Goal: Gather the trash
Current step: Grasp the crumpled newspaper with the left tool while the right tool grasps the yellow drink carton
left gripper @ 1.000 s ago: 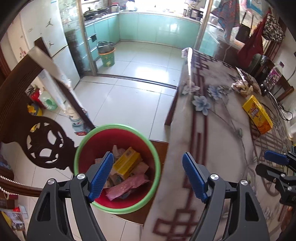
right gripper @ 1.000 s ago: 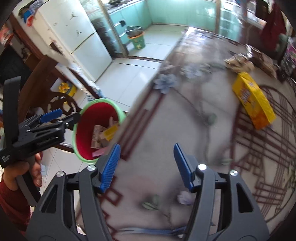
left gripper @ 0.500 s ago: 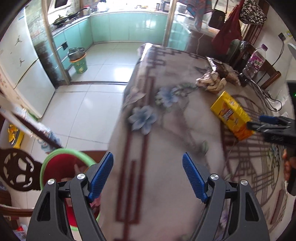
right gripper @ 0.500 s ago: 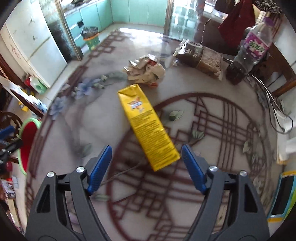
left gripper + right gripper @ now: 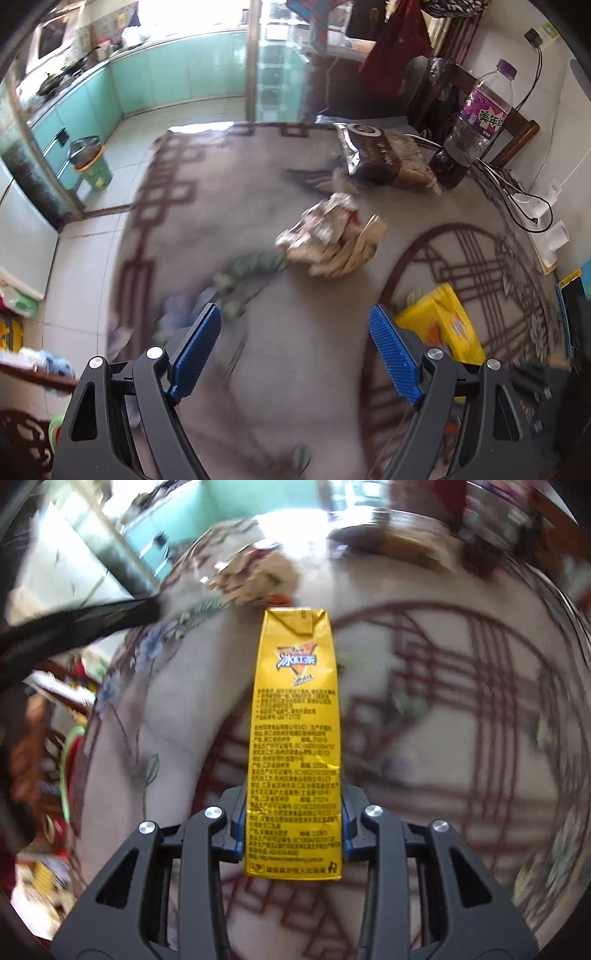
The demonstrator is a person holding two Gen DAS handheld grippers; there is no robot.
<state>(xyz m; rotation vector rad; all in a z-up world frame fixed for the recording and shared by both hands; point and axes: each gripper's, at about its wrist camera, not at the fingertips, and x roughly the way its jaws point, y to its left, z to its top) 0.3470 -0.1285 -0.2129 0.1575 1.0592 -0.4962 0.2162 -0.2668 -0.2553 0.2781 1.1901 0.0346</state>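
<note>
In the left wrist view, the left tongs (image 5: 295, 354) hang released above the patterned surface (image 5: 258, 206), their blue pads spread wide with nothing between them. Ahead of them lies a crumpled wrapper heap (image 5: 332, 236); beyond it sit a dark foil bag (image 5: 384, 158) and a plastic bottle (image 5: 480, 118). Just right of the right pad shows part of the yellow carton (image 5: 443, 325). In the right wrist view, the right tongs (image 5: 293, 825) have just been closing and now clench that yellow carton (image 5: 295, 716) at its lower end, pads pressing both narrow sides. The carton points away from the camera, over the surface. At the far left edge a green rim (image 5: 68, 746) peeks in.
</note>
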